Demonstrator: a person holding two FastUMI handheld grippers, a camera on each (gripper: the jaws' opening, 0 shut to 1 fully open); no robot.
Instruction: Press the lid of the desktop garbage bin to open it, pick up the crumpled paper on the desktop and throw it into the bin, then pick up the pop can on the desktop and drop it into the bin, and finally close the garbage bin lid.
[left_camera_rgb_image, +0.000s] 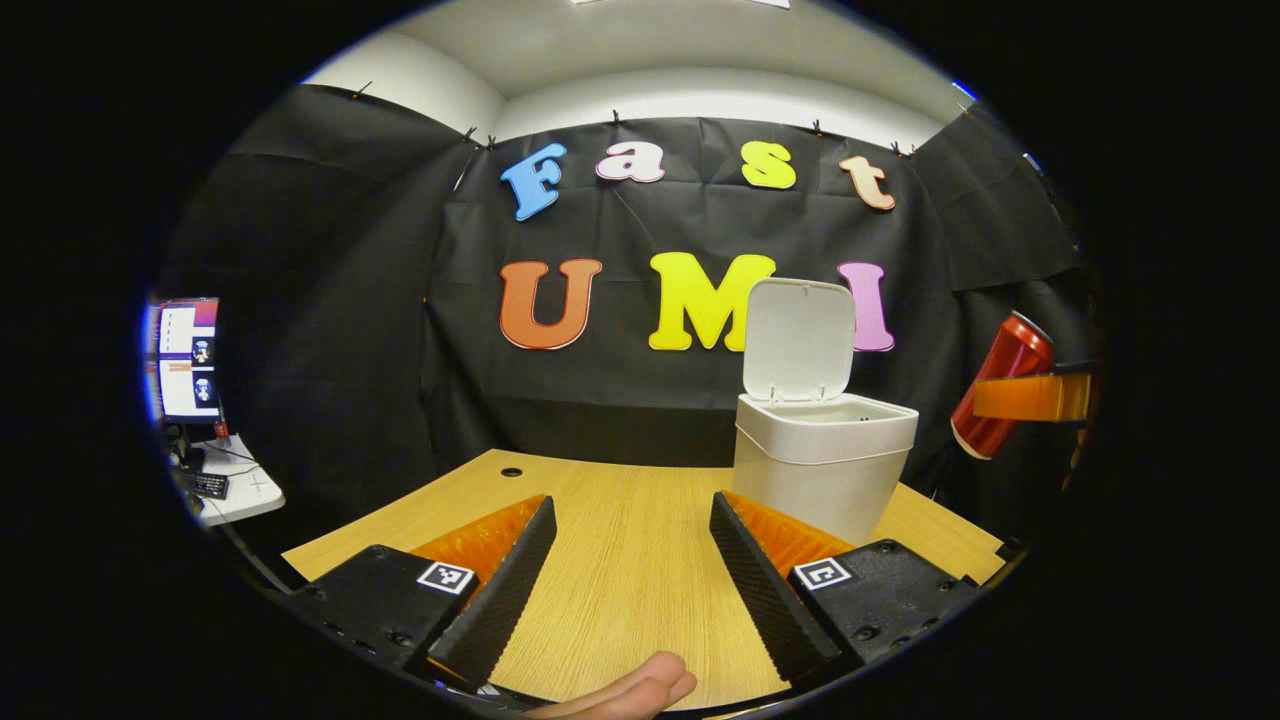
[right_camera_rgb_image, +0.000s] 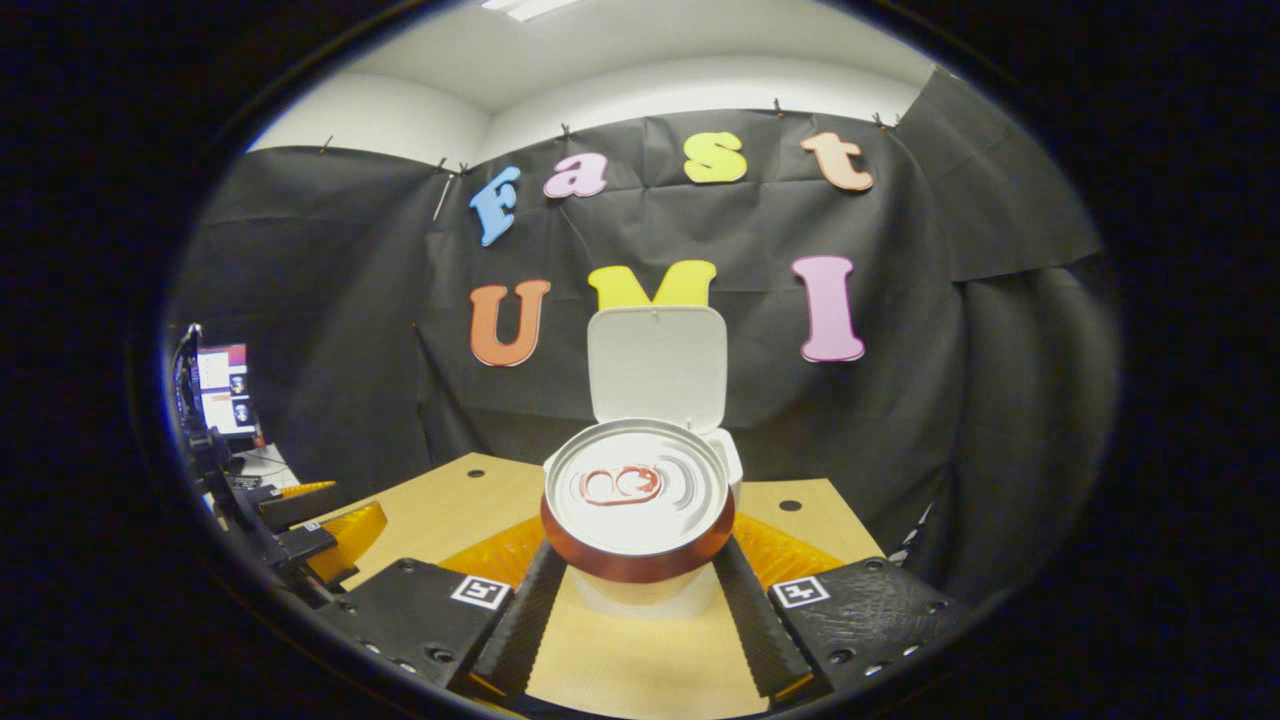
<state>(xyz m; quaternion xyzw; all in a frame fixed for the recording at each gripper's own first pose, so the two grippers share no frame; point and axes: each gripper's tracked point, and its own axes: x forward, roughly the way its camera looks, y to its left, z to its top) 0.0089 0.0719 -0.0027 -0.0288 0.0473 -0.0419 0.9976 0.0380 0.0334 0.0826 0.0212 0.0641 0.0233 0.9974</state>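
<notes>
Fingers of the right gripper (right_camera_rgb_image: 640, 590) squeeze the light, slippery red metal pop can (right_camera_rgb_image: 638, 500), probably mid-body, bottom centre; left gripper (left_camera_rgb_image: 632, 570) fingers spread wide.

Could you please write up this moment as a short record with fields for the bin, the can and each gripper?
bin: white desktop garbage bin on the wooden desktop
lid: lid standing upright, bin open
can: red pop can held off the desktop, in front of the bin
right gripper: right gripper shut on the can
left gripper: left gripper open, holding nothing, low over the desktop
crumpled paper: not on the visible desktop
</notes>
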